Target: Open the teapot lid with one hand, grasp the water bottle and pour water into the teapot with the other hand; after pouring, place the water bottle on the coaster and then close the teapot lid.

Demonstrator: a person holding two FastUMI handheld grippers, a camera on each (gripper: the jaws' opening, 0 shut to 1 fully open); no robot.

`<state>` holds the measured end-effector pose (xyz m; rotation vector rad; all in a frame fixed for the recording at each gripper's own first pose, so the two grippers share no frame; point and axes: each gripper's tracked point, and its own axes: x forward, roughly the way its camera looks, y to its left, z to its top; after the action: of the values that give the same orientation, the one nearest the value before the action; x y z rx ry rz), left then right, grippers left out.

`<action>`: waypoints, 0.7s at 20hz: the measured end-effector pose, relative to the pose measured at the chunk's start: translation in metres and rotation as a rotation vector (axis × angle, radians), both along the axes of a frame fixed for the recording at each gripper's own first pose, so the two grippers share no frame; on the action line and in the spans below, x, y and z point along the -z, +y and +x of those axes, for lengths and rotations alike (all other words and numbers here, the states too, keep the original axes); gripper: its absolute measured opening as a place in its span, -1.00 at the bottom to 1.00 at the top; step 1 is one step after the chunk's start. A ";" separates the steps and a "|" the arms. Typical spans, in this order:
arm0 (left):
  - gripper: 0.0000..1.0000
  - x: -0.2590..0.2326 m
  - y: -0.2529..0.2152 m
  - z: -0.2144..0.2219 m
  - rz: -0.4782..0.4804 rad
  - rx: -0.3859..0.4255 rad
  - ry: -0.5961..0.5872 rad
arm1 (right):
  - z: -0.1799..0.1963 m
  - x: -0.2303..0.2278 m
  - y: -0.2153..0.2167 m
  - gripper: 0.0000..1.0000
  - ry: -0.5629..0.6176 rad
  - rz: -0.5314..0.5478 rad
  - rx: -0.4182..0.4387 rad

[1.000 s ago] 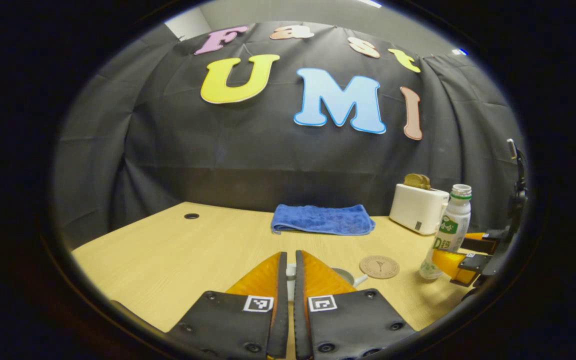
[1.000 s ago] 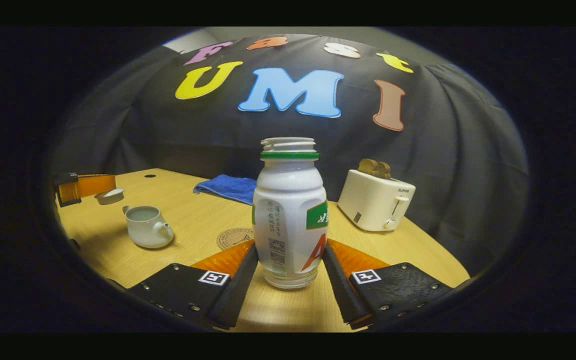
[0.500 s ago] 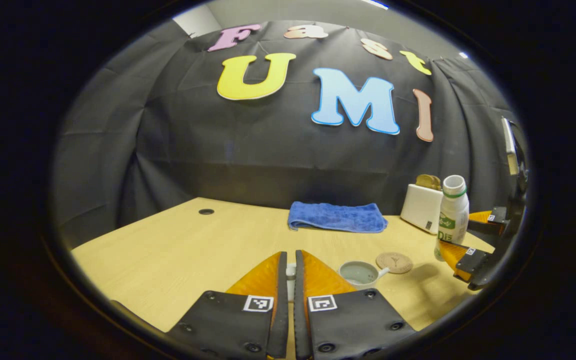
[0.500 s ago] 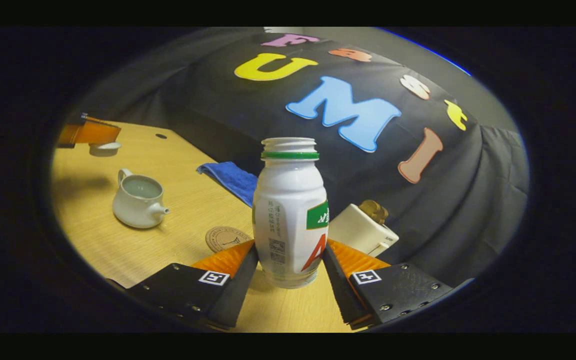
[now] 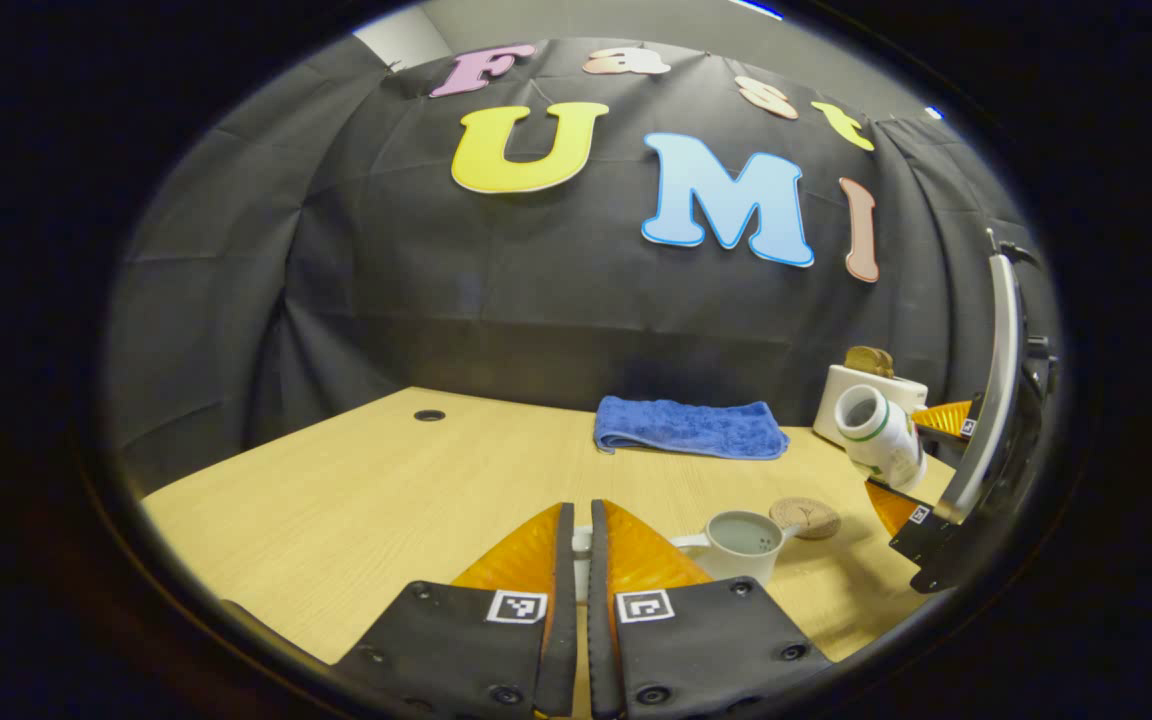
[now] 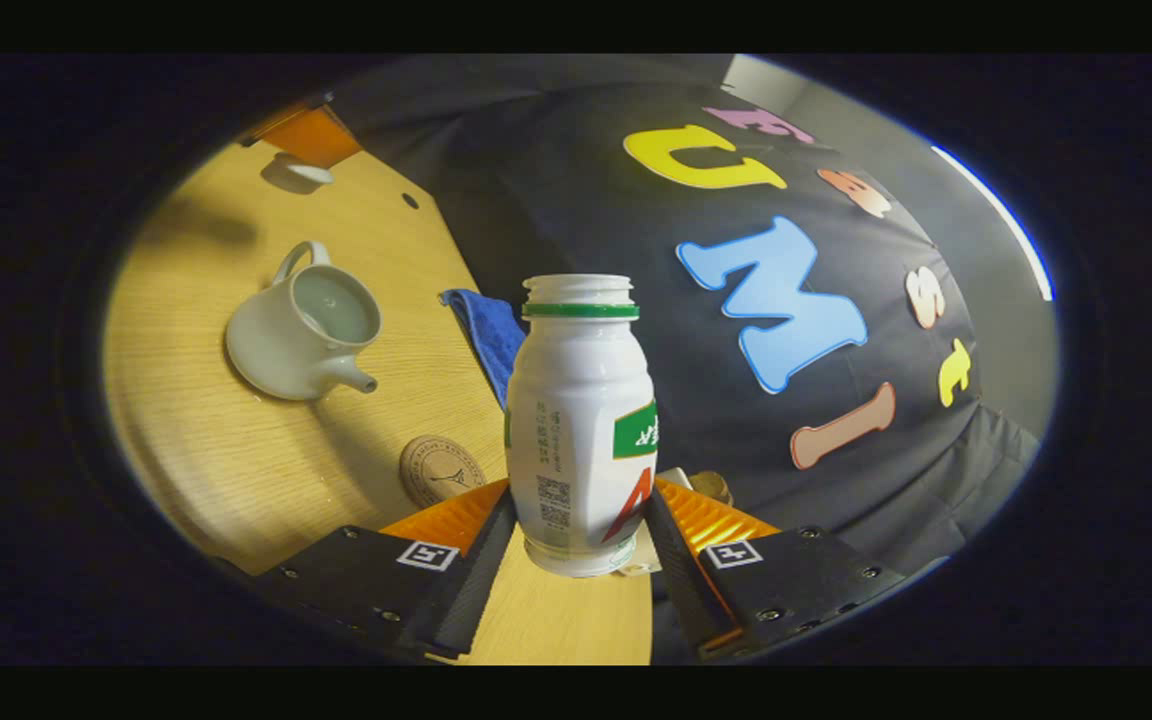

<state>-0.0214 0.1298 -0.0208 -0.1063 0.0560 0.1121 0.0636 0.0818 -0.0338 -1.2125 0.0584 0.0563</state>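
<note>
My left gripper (image 5: pixel 582 512) is shut on the small white teapot lid (image 5: pixel 581 550), held above the table to the left of the pot. The white teapot (image 5: pixel 741 545) stands open with water in it, also in the right gripper view (image 6: pixel 301 325). My right gripper (image 6: pixel 581 490) is shut on the white, capless water bottle (image 6: pixel 581 420). In the left gripper view the bottle (image 5: pixel 876 432) hangs tilted in the air, its mouth turned toward the teapot from the right. The round cork coaster (image 5: pixel 806 518) lies between pot and bottle.
A folded blue towel (image 5: pixel 691 428) lies at the back of the wooden table (image 5: pixel 356 500). A white toaster (image 5: pixel 871 385) with bread stands at the back right, behind the bottle. The black cloth wall closes the far side.
The right gripper has lifted the bottle off the table and tipped it toward the teapot, coming closer to it. The left gripper, still holding the lid, has drifted slightly left.
</note>
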 end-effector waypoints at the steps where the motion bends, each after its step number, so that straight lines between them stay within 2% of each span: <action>1: -0.70 0.001 0.001 0.000 -0.001 -0.001 0.002 | 0.003 0.000 0.004 0.49 -0.006 -0.039 -0.008; 6: -0.70 0.007 0.003 -0.001 -0.006 -0.004 0.013 | 0.013 -0.006 0.015 0.48 -0.057 -0.207 -0.045; 14: -0.70 0.013 0.011 -0.003 -0.007 -0.015 0.027 | 0.011 -0.009 0.021 0.48 -0.115 -0.367 -0.073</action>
<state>-0.0245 0.1407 -0.0341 -0.1127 0.0826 0.1282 0.0745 0.1023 -0.0253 -1.5827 -0.0793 0.0402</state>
